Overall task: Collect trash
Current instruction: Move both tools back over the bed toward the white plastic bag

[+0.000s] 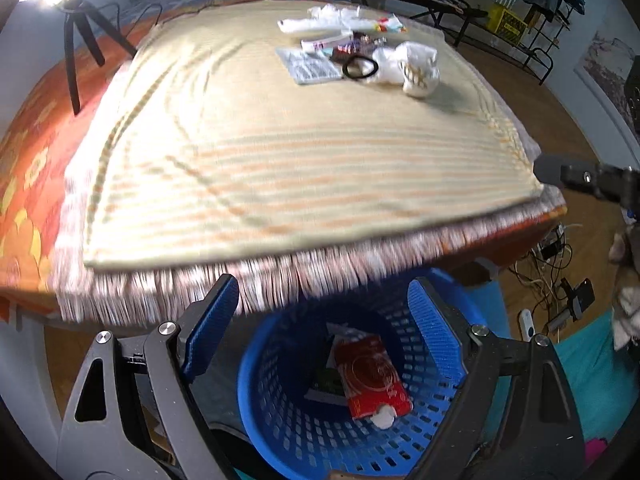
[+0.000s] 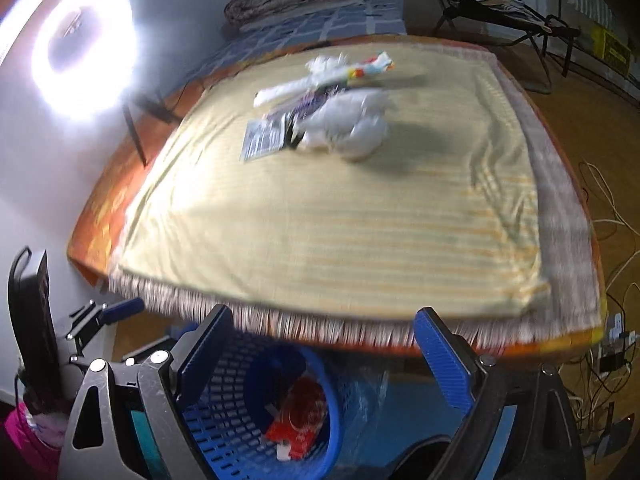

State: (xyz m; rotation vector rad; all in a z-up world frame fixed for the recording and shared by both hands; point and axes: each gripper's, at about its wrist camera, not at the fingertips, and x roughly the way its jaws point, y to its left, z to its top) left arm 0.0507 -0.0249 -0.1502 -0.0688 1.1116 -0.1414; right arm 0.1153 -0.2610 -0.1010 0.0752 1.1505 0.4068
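Left gripper (image 1: 324, 328) spread wide with nothing between the blue pads, hanging over the blue basket (image 1: 280, 432) on the floor below the bed's near edge; right gripper (image 2: 320, 360) likewise spread and empty above the same basket (image 2: 224, 412). Inside the basket a red carton (image 1: 372, 376) with a white cap, lying over darker packaging, mostly covered and hard to read; basket rim cut off by the picture's lower edge and partly masked by the fingers. On the bed (image 1: 280, 160), toward its far right corner, a cluster of trash: a crumpled white bag (image 1: 416, 68), a black hair tie (image 1: 360, 67) just beside it, a flat printed sheet (image 1: 308, 65), long white wrappers (image 1: 340, 24) behind. Same cluster smeared by motion blur in the right wrist view, single pieces hard to separate. Fringed blanket edge blurred too. Ring light (image 2: 84, 48) blown out at the left.
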